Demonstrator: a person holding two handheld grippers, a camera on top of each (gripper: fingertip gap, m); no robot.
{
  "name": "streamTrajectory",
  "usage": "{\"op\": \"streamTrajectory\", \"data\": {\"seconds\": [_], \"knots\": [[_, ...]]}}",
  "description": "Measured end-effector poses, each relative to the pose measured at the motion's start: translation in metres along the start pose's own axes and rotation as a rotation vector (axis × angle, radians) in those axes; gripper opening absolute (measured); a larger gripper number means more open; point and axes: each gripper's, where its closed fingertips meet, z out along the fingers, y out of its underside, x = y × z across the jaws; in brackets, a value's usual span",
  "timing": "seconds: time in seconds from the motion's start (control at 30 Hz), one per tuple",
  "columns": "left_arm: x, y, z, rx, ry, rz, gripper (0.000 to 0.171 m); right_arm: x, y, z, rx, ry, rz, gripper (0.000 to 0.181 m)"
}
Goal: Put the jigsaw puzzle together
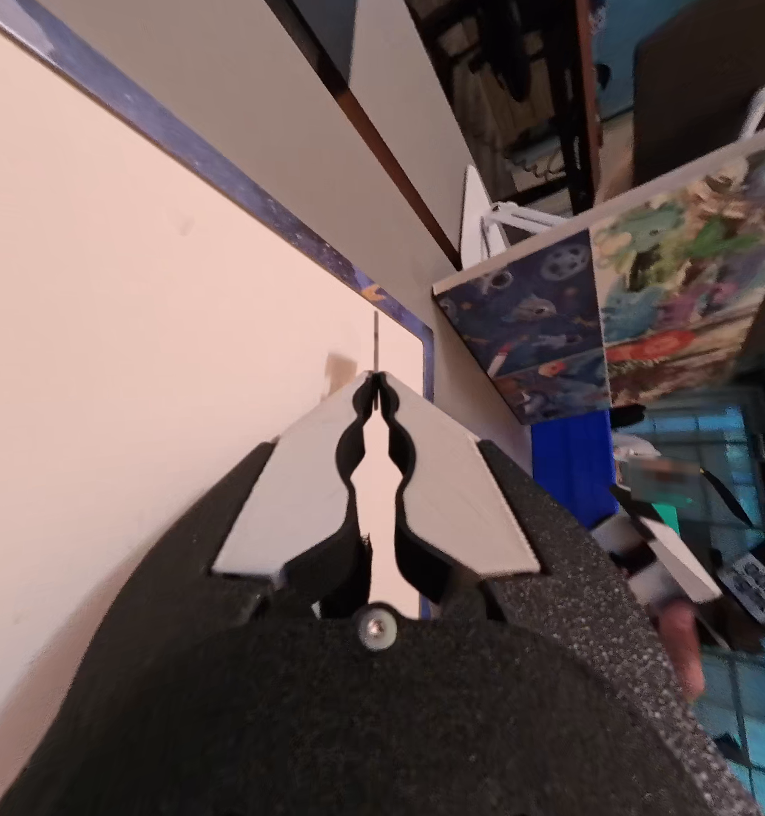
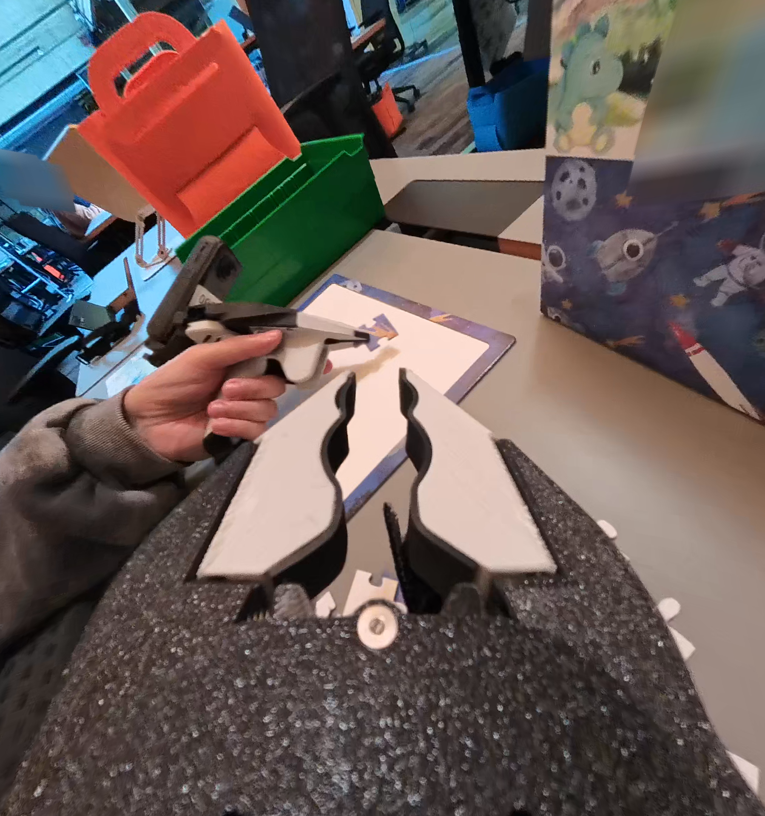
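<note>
Over the puzzle tray: my left gripper (image 1: 377, 375) has its tips pinched tight on a jigsaw piece (image 1: 375, 335), which I see edge-on as a thin dark sliver poking out at 12 o'clock from the tips.
Same piece from my right camera: a blue piece (image 2: 382, 332) with a yellow mark, clamped at the tip of the left gripper (image 2: 363, 338) and held above the tray's white floor, casting a shadow just below it.
Left hand: a hand (image 2: 195, 397) in a grey-brown sleeve squeezes that gripper's handle, at 9 o'clock from my right fingers.
Right gripper (image 2: 376, 375): jaws spread wide, nothing between them, hovering over the near part of the tray.
Puzzle tray (image 2: 482, 366): flat on the grey table (image 2: 570, 441), white inside with a dark blue starry border; no piece lies in the part I can see.
Loose pieces (image 2: 367, 591): white-backed pieces lie on the table under my right gripper, near its base screw; more peek out at 4 o'clock beside the foam body.
Puzzle box (image 2: 663, 282): stands upright at 2 o'clock from the tray, with space pictures on its side.
Green bin (image 2: 301, 229): beyond the tray at 11 o'clock, with an orange bag (image 2: 186, 128) standing against it.
</note>
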Motion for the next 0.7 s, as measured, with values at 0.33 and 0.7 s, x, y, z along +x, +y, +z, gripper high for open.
{"op": "streamTrajectory", "data": {"seconds": [0.33,0.7], "knots": [[0.003,-0.014,0.016,0.077,-0.113,0.1,0.051,-0.014,-0.016,-0.012,0.044,-0.007,-0.065,0.018],[-0.018,-0.012,0.012,-0.208,-0.365,0.929,0.012,-0.003,-0.011,-0.011,0.043,0.027,-0.064,0.017]]}}
